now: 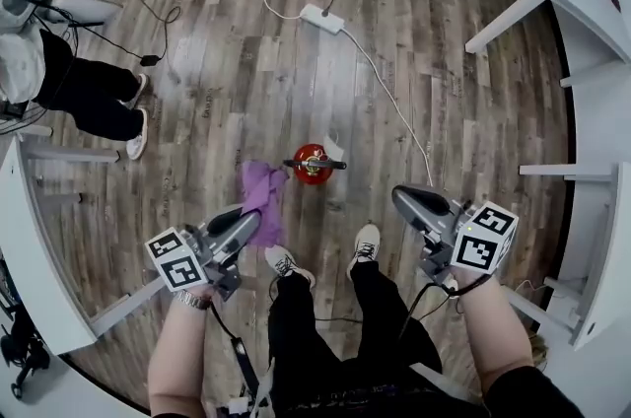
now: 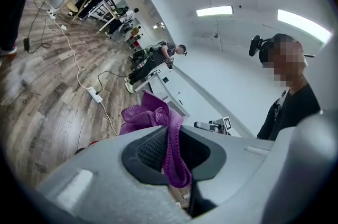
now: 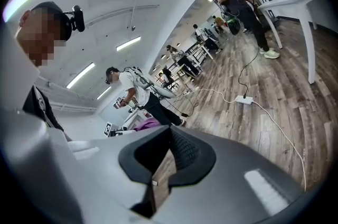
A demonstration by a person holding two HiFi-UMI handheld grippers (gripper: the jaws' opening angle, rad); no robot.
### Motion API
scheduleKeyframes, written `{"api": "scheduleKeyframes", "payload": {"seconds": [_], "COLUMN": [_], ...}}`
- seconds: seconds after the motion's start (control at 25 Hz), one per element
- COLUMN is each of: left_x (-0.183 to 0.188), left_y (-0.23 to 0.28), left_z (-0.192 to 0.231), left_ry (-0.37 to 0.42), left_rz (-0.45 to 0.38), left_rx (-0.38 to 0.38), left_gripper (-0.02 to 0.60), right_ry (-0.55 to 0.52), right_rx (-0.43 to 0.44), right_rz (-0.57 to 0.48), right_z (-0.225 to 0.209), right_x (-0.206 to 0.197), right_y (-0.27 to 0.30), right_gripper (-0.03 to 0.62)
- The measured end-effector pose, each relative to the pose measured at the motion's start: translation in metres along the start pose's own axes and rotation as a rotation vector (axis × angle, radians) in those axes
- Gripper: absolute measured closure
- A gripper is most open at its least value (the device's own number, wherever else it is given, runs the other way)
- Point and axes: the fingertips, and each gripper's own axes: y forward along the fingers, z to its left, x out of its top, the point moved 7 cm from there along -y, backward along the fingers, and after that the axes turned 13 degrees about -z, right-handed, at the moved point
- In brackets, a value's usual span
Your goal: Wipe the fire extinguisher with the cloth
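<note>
The fire extinguisher point(image 1: 313, 164) stands upright on the floor point(image 1: 246, 61), ahead of and between my claws. I judge it heavy, hard and slick, best steadied near its top. My left claw point(image 1: 251, 221) pinches the soft, limp purple cloth point(image 1: 261, 194). My right claw point(image 1: 399, 196) is closed on nothing.

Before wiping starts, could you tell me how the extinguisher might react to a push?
The extinguisher stands upright and free on the floor, so a high push could probably tip it. Being round, it would likely roll once down.
</note>
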Motion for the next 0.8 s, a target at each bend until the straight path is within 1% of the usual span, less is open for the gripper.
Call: {"api": "scheduleKeyframes", "payload": {"seconds": [0.2, 0.32, 0.48, 0.64, 0.8], "left_x": [-0.017, -0.031, -0.057, -0.073, -0.090], "left_y": [0.016, 0.031, 0.047, 0.063, 0.082], "left_z": [0.066, 0.107, 0.156, 0.210, 0.254], "left_ry": [0.043, 0.067, 0.144, 0.214, 0.314], "left_rz": [0.039, 0.086, 0.164, 0.198, 0.311], "left_rx": [-0.024, -0.053, -0.102, -0.158, -0.230], "left_gripper": [0.535, 0.535, 0.535, 0.535, 0.535], "right_ry": [-0.039, -0.050, -0.088, -0.146, -0.235], "right_rx": [0.004, -0.006, 0.006, 0.014, 0.048], "right_rz": [0.032, 0.031, 0.059, 0.076, 0.124], "right_z": [-0.046, -0.075, -0.119, -0.167, -0.208], "right_x": [-0.030, -0.056, -0.098, -0.134, -0.167], "right_y": [0.025, 0.036, 0.058, 0.089, 0.111], "right_gripper": [0.589, 0.589, 0.589, 0.589, 0.589]}}
